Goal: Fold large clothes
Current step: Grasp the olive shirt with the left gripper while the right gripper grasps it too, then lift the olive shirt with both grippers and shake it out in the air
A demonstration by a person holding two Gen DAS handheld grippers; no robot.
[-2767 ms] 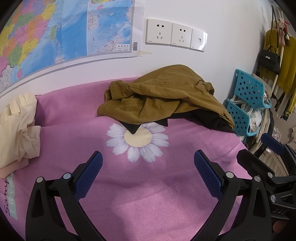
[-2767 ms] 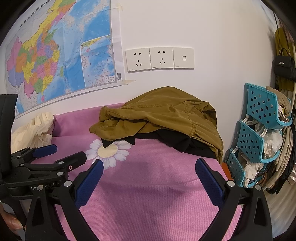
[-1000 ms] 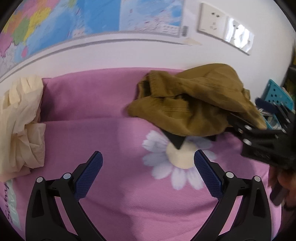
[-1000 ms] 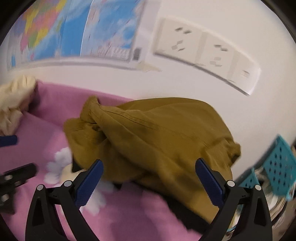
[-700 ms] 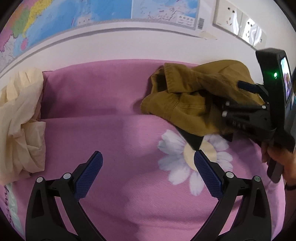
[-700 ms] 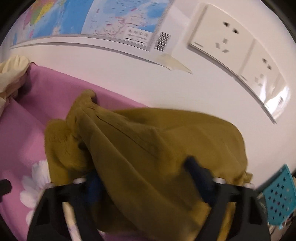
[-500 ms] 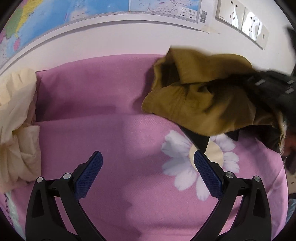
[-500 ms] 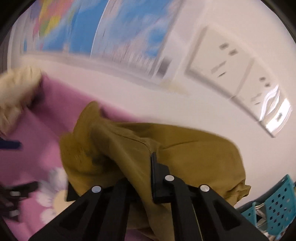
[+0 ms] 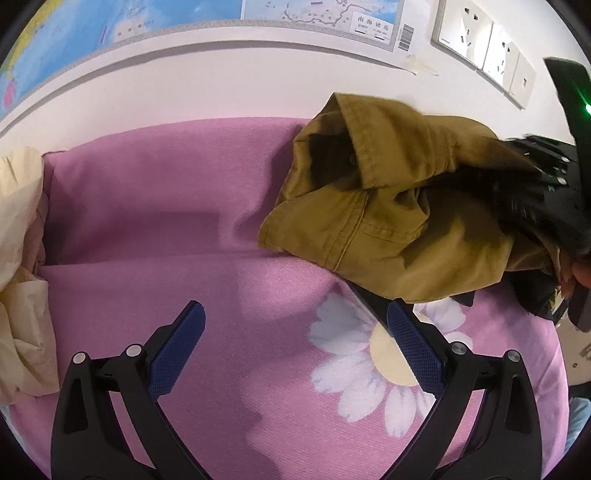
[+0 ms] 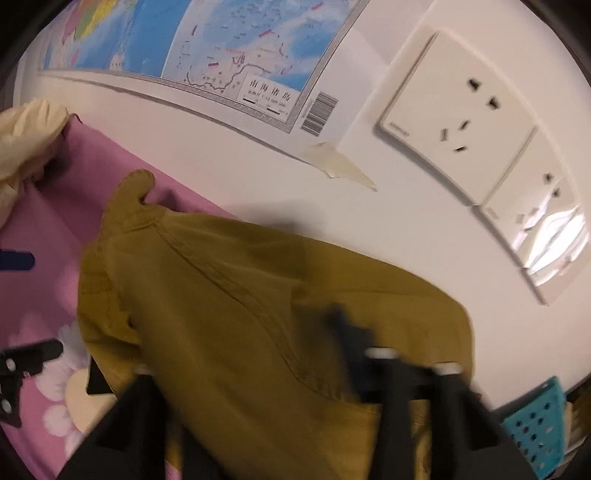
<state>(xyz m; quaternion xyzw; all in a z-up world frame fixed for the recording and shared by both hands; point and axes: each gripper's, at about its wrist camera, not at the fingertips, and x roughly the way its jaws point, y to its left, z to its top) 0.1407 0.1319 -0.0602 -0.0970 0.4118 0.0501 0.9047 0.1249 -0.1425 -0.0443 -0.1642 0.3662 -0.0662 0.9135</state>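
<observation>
**Right gripper clamped in the olive jacket, left gripper waiting open**

Left wrist view: the left gripper (image 9: 295, 354) is hovering with its blue-padded jaws spread wide and nothing between them, above a pink blanket (image 9: 155, 206) printed with a white daisy (image 9: 354, 373). The olive-brown jacket (image 9: 391, 221) is lying bunched at the far right of the blanket, against the white wall, its collar edge lifting toward the wall. A dark garment (image 9: 373, 302) is peeking out from under its near hem, right at the tip of the left gripper's right finger. The right gripper (image 9: 524, 192) is reaching into the jacket from the right edge, blurred, with part of the person's hand (image 9: 580, 273) showing behind it. A cream cloth (image 9: 22, 266) is lying heaped at the left edge. A map (image 9: 184, 14) and wall sockets (image 9: 484, 40) are showing above.

Right wrist view: here the jacket (image 10: 236, 332) is filling the lower frame, and the right gripper (image 10: 332, 354) is sitting closed with its fingers drawn together, pinching a fold of the fabric; the blur is hiding the pads themselves. This view alone is showing a turquoise perforated basket (image 10: 535, 424) at the lower right and the tape (image 10: 340, 166) on the map's corner close up. The left gripper's finger (image 10: 14, 260) is appearing only as a sliver at the left edge, over the pink blanket.
</observation>
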